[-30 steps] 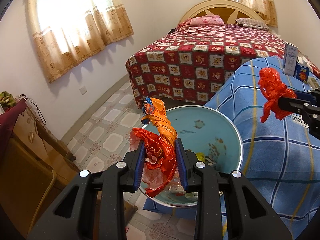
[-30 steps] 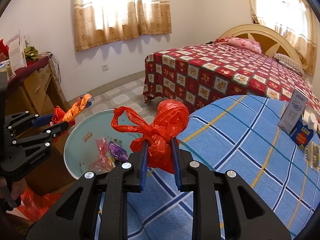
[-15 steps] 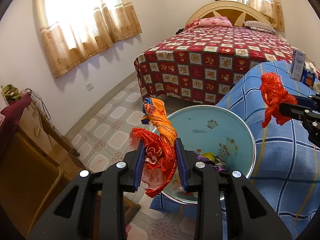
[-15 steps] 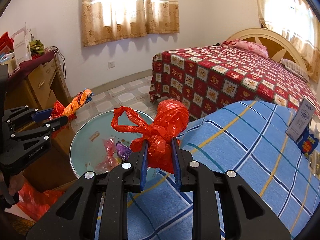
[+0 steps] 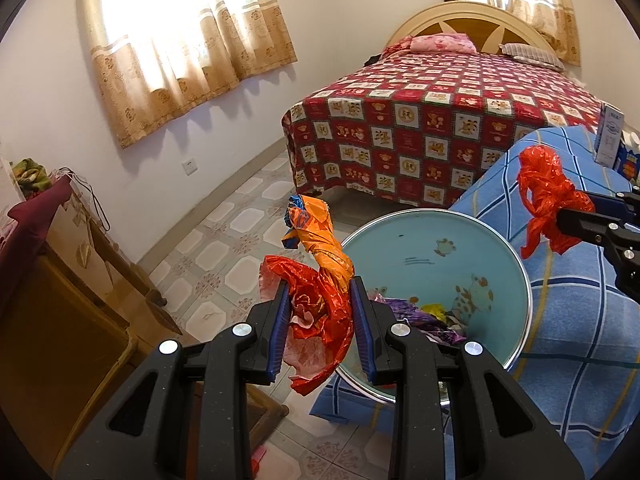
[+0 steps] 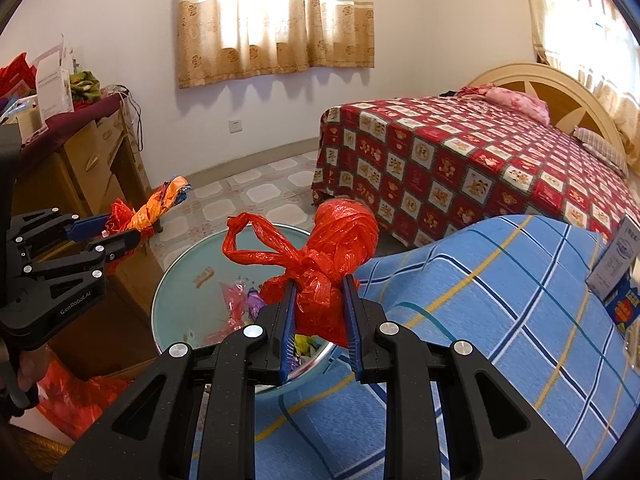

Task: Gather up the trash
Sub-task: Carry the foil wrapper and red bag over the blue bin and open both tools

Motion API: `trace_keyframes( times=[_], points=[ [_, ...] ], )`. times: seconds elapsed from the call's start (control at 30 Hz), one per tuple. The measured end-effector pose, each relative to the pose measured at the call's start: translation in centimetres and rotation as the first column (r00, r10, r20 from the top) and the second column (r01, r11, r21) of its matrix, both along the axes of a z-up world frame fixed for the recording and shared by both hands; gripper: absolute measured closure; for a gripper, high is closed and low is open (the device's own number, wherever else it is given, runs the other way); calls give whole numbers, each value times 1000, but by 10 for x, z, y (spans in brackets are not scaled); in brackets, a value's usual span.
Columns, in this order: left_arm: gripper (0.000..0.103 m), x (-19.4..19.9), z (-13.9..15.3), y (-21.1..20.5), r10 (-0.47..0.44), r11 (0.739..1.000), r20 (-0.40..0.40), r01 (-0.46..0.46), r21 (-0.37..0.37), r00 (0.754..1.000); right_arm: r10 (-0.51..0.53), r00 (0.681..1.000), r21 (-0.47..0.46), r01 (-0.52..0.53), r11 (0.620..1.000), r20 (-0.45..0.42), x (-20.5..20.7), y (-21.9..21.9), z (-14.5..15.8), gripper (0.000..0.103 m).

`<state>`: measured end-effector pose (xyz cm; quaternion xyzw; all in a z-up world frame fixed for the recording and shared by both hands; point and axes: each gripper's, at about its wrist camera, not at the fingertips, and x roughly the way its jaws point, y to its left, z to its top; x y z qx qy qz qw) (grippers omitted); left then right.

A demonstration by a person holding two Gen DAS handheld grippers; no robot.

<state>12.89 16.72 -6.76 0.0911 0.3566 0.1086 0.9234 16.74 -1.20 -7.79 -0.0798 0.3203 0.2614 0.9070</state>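
Left claw point(image 5: 318, 320): clamped tight on your crumpled red-and-orange foil wrapper point(image 5: 320, 280), which hangs just outside the left rim of the teal basin point(image 5: 516, 264).
Teal basin: the landmark here; it sits against the edge of the blue checked counter point(image 6: 500, 300), with wrappers already heaped point(image 5: 420, 312) in its bottom.
Right claw point(image 6: 318, 312): pinched on the knotted red plastic bag point(image 6: 336, 248), held above the basin's near rim, over the counter edge.
Risk, left: if you let go now, the wrapper looks likely to fall to the tiled floor point(image 5: 224, 256); bring it over the bowl first.
Risk, right: the bag's loose handle loop could snag on a finger, and a release this near the rim could tip it onto the counter.
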Motion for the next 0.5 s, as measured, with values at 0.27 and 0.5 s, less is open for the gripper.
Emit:
trace_keyframes(
  times=[0.27,0.5],
  points=[
    [74,0,1,5,12,1000,0,-12,-5,1000,14,1000,-2,-14,1000,0,1,9,-1,81],
    [74,2,-1,7,17,1000,-3,-17,-5,1000,24,1000,-4,-24,1000,-4,3,14,-3,80]
  ],
)
